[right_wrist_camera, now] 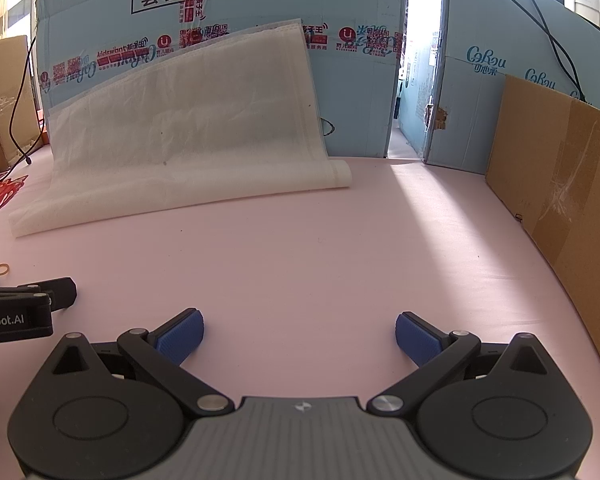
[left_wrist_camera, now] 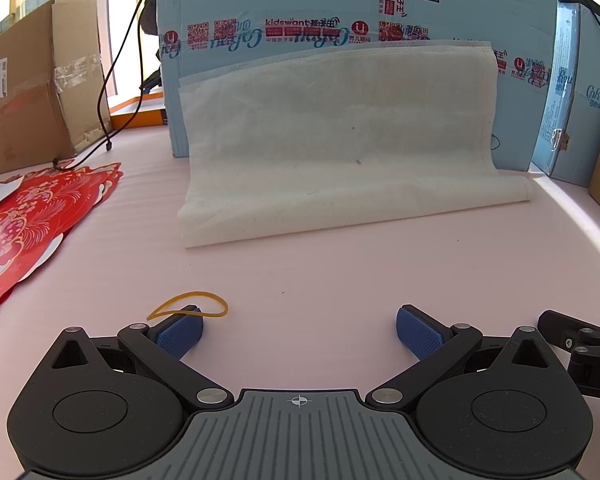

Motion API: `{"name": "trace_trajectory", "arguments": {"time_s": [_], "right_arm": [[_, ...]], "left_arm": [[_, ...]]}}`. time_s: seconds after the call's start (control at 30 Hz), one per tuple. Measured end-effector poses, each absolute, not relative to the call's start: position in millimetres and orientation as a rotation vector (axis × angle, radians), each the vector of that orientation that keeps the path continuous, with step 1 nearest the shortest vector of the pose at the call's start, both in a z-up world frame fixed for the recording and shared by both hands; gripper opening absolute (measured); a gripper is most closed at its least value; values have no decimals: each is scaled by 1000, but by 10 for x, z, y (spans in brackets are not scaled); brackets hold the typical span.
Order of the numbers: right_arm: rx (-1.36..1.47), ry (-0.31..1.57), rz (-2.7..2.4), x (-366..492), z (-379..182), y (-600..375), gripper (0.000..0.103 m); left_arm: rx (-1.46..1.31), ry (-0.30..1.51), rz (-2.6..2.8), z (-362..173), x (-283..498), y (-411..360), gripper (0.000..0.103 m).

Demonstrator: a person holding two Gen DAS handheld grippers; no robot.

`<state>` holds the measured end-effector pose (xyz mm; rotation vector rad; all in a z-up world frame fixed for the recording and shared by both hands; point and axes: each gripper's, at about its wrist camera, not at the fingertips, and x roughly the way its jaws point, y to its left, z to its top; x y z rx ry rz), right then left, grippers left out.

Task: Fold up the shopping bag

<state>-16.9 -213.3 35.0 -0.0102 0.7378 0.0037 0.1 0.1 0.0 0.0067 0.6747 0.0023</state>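
Note:
A white non-woven shopping bag lies flat with its near part on the pink table and its far part leaning up against a light blue carton. It also shows in the right wrist view. My left gripper is open and empty, low over the table, well short of the bag's near edge. My right gripper is open and empty too, beside the left one and to the right of the bag. Part of the right gripper shows at the left view's right edge.
A yellow rubber band lies by my left fingertip. Red paper cutouts lie at the left. Brown cardboard boxes stand at the far left and along the right. A black cable hangs down at the back left.

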Motion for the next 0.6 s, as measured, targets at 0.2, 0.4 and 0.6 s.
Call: {"name": "trace_trajectory", "arguments": {"time_s": [0.2,0.4,0.6], "right_arm": [[-9,739,4,-168,355,-2134,103],[-3,740,6,-165,356,-2146,103],[-6,740,5,-166,358,-2145,103]], "left_arm": [[2,675,0,2,9,17,103],[-1,675,-2,3,15,30,103],[2,675,-1,2,11,20,103]]}}
